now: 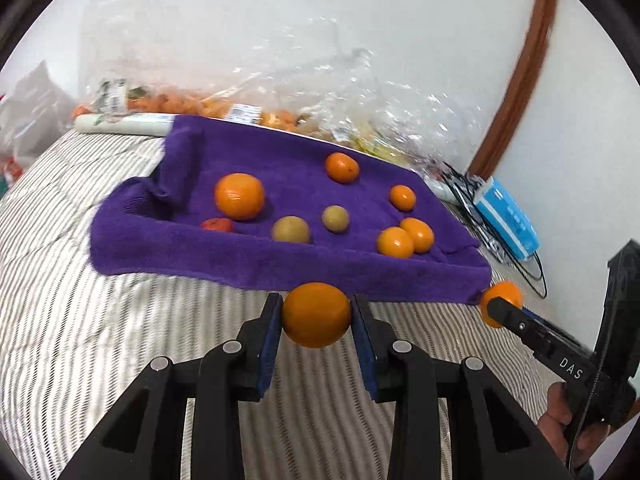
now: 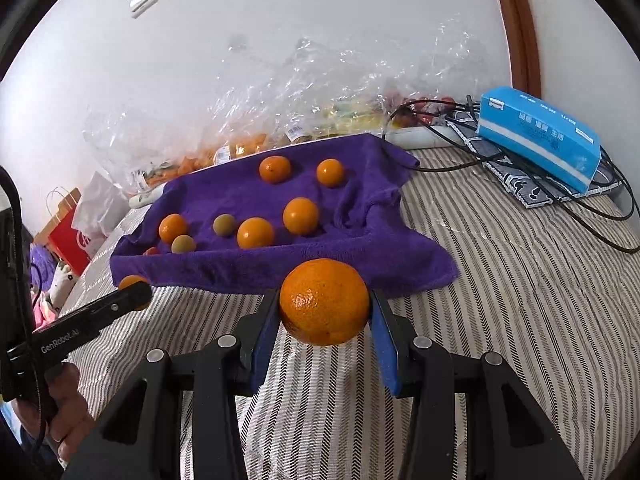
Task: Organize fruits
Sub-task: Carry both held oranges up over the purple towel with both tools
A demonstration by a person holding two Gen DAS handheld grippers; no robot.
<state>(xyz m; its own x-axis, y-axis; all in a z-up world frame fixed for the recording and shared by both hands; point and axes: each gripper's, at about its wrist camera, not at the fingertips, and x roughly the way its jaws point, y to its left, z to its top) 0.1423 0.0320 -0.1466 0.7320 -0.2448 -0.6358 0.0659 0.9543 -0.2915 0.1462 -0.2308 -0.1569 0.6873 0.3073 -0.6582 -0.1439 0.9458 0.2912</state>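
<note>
Holding one orange in each gripper, both just short of the purple towel on the bed. Left gripper is clamped on a smaller orange, pads pressing its two sides; right gripper is clamped on a bigger orange, same way. Both fruits hang above the striped cover, not touching it, w/ the towel's near edge right ahead of the tips.

Step in hand, as I read it: carrying fruit over to the towel, where the rest sit – several oranges, two greenish-brown round fruits and one small red fruit, all beyond my tips. Clear plastic bags lie further back by the wall; blue tissue pack is off to the right gripper's far right.

Next move prob. calls for reaching fwd over the near fold, picking a bare patch beside like-sized oranges, lowering till the fruit rests in the nap, then easing the pads apart slowly. Towel sags & slopes, so round fruit may roll or knock a neighbour.
</note>
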